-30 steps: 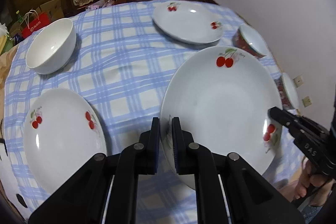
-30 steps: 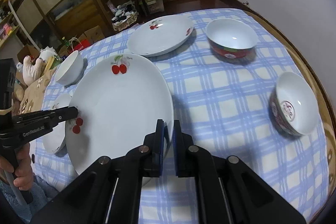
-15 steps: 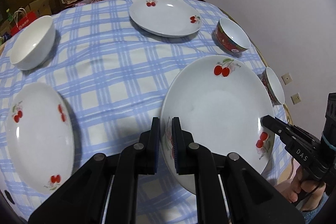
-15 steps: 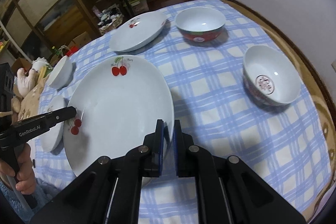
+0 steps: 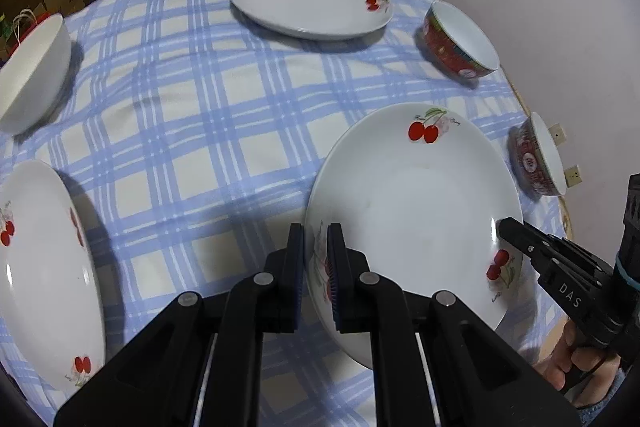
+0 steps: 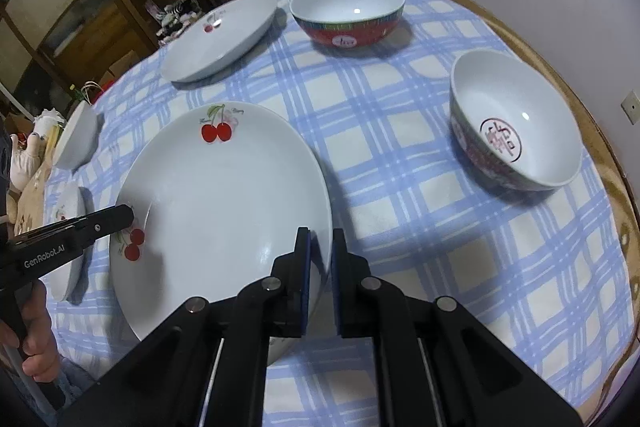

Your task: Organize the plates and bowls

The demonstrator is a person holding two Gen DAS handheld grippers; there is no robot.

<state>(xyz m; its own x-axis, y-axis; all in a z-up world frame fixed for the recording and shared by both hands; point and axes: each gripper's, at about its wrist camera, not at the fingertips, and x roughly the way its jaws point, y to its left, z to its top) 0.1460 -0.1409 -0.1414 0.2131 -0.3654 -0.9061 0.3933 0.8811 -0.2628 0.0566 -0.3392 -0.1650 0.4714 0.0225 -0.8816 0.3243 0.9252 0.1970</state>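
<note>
Bowl print [image 6: 500, 140] inside red bowl [image 6: 516, 123]: right wrist view only.

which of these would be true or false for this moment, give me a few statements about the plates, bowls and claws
1. Both claws grip the same cherry plate: the left claw and the right claw pinch opposite edges. True.
2. A red bowl sits stacked inside the held plate. False: the plate holds nothing; the two red bowls stand apart on the tablecloth.
3. The far cherry plate lies alone on the cloth. True.
4. The plain white bowl is upside down. False: it stands upright, opening up.
5. There is only one cherry plate on the table. False: besides the held one there is the far one and another at the left.
</note>
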